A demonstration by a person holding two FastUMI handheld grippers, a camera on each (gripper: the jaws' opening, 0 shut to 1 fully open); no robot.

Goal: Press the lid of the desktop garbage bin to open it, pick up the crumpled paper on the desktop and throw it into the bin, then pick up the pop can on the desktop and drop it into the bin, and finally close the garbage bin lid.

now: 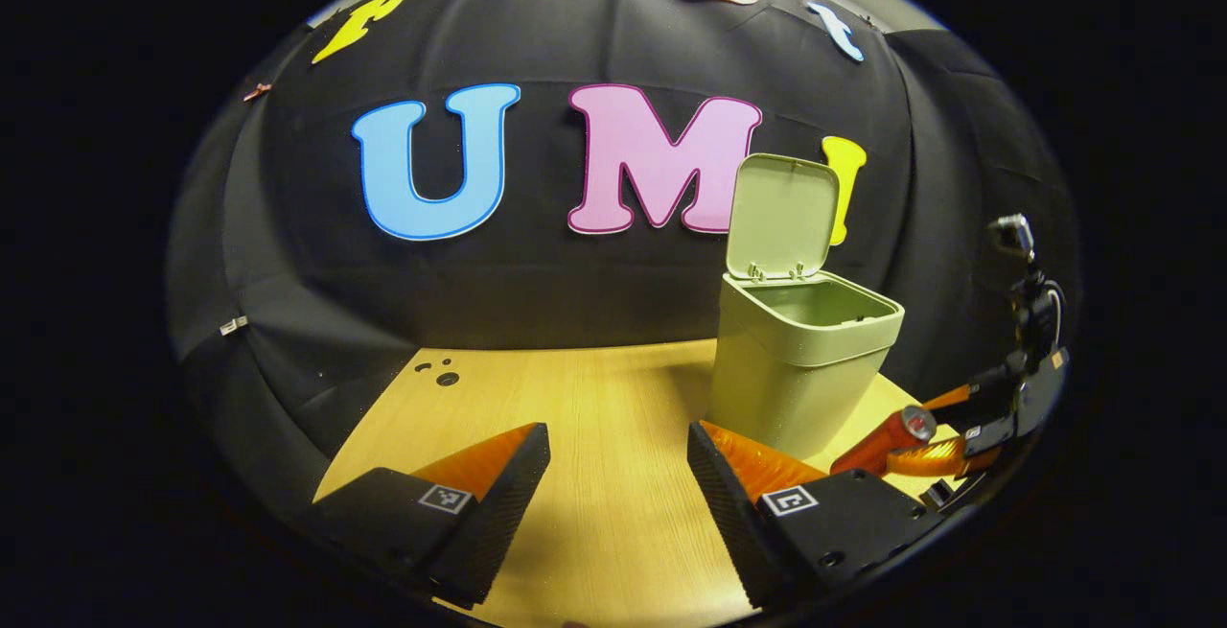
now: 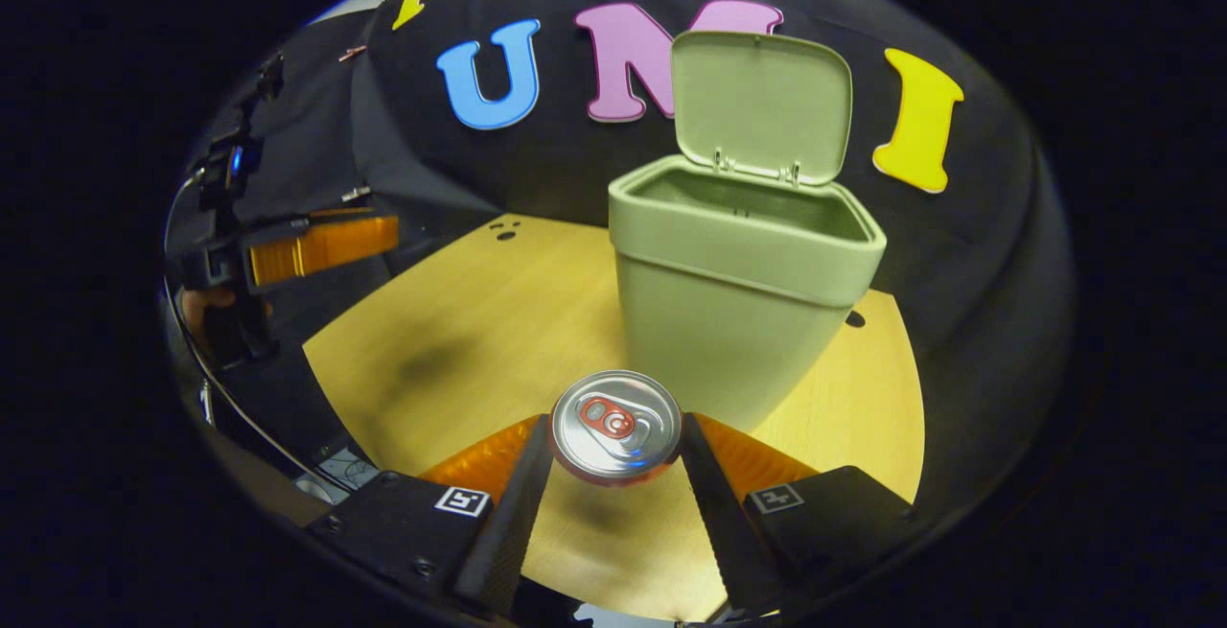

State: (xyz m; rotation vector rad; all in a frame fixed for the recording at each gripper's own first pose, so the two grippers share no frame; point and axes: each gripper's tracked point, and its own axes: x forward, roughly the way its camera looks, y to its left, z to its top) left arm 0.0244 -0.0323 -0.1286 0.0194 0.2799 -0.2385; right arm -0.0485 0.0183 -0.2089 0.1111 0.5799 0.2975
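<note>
Two views, one moment.
Left gripper view: left tongs (image 1: 618, 475) gape wide over the bare wooden surface (image 1: 594, 388), gripping nothing; the green bin (image 1: 791, 369) stands at 2 o'clock, lid (image 1: 781, 216) upright.
Right gripper view: right tongs (image 2: 613, 475) closed against both sides of the pop can (image 2: 616, 425), its top facing the camera, just before the open bin (image 2: 738, 273) at 12 o'clock.

You are working over a pale wooden surface (image 1: 594, 513), with black cloth (image 1: 575, 283) hanging close behind it and light pooling warmly across the grain.
</note>
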